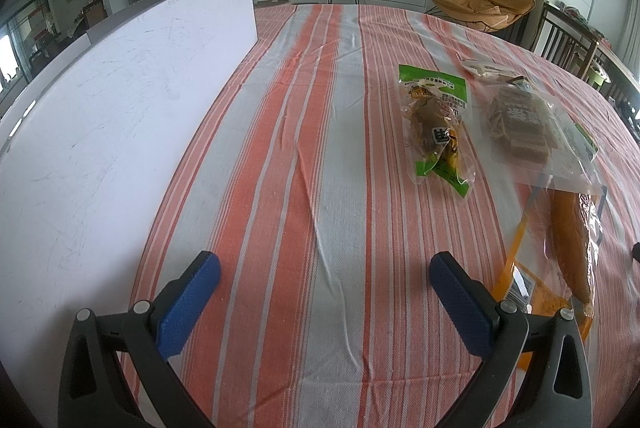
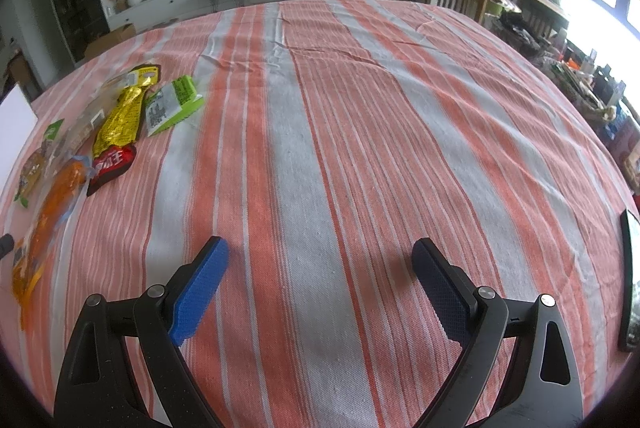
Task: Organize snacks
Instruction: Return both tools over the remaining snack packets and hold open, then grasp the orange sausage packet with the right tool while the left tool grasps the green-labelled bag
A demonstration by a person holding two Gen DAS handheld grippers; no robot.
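1. The left gripper [image 1: 324, 270] hangs over the striped tablecloth [image 1: 280, 147] with its blue-padded fingers [image 1: 188, 304] spread wide and nothing between them.
2. The right gripper [image 2: 320, 256] is likewise released, its pads [image 2: 200, 292] far apart above bare cloth [image 2: 360, 147], holding nothing.
3. A white box [image 1: 120, 107] stands along the left side of the table, well apart from the snacks.
4. In the left wrist view, a green-topped clear packet [image 1: 436, 123] lies flat right of centre; just beside it on the right is a clear bag of brown squares [image 1: 520, 123].
5. An orange sausage packet [image 1: 568, 240] lies nearer, its top edge tucked under the brown-squares bag, just right of the left gripper's right finger.
6. In the right wrist view, the snacks cluster at the far left: a yellow-and-red foil packet [image 2: 118, 123], a green-and-white packet [image 2: 172, 103] touching its right side, and the orange sausage packet [image 2: 52, 211] below them.
7. A dark flat object [image 2: 630, 280] sits at the table's right edge.
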